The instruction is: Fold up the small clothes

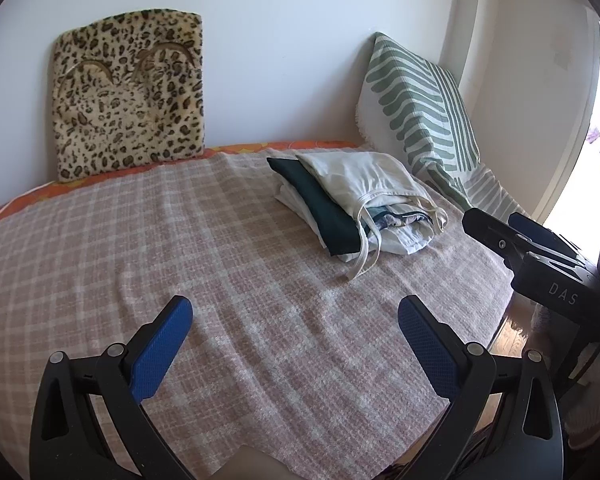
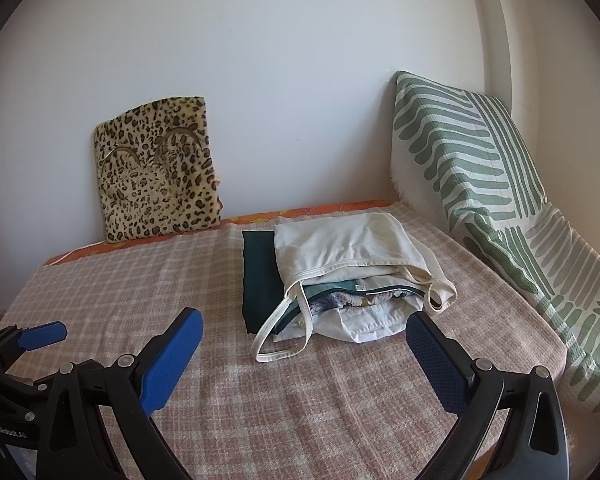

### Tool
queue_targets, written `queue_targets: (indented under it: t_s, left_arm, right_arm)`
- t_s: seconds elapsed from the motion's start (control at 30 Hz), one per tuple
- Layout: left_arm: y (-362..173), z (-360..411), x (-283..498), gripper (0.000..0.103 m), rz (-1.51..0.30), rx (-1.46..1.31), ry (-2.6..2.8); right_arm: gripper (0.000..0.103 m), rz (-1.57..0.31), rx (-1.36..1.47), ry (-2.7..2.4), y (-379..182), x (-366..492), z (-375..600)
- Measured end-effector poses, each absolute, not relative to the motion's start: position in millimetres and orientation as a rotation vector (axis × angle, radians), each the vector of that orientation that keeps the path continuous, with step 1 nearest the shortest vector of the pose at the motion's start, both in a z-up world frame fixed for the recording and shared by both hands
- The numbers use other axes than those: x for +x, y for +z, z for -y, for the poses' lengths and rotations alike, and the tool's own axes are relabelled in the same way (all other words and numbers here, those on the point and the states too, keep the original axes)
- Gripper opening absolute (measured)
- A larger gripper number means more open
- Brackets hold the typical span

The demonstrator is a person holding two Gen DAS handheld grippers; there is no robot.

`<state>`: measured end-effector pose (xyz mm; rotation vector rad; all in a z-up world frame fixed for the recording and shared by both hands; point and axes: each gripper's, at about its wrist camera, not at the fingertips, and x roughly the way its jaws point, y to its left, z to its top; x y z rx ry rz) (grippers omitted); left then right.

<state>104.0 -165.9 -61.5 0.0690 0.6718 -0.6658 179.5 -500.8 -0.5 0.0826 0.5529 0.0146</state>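
Resting on the far right part of the bed, near a green-striped pillow, a stack of small clothes looks already folded: a cream strappy top lies uppermost, a dark green piece shows under its left edge, and patterned and white layers peek out at the front. One strap loop of the cream top trails loose onto the checked blanket, so the top piece is not fully tidy. The left tool hovers over bare blanket with its blue pads spread wide and nothing between them. The right tool is likewise spread and empty, aimed at the front of the stack; its right pad sits just beside the pile's lower corner, though from this angle I cannot tell whether it touches the cloth. No unfolded garment shows anywhere on the blanket in either view, so most of the folding appears finished, judging by the stack alone. What may remain is tucking the stray strap and squaring the pile, or fetching more clothes from somewhere outside the frames. A leopard-print cushion leans against the wall well apart from the clothes and plays no part.
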Motion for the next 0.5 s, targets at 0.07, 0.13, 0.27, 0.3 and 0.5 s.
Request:
queue_targets:
  t_s: [0.07, 0.13, 0.27, 0.3, 0.5]
  left_arm:
    - [-61.2, 165.9, 103.1, 0.102, -0.669, 0.070, -0.670]
    - [-60.8, 166.5, 101.9, 0.102, -0.663, 0.078, -0.666]
    - [-60.4, 165.5, 101.9, 0.102, -0.659, 0.077, -0.657]
    - [-60.5, 164.2, 103.4, 0.102, -0.661, 0.074, -0.656]
    - [-61.0, 160.0, 106.5, 0.102, -0.669, 0.062, -0.645]
  right_arm:
    - [0.103, -0.553, 0.082, 0.015, -0.5, 179.5, 500.5]
    - [0.103, -0.553, 0.081, 0.013, -0.5, 179.2, 500.2]
    - [0.103, -0.553, 0.084, 0.014, -0.6, 178.8, 500.2]
    - [0.103, -0.553, 0.083, 0.014, -0.6, 178.9, 500.0]
    - [0.103, -0.552, 0.084, 0.012, -0.5, 179.8, 500.1]
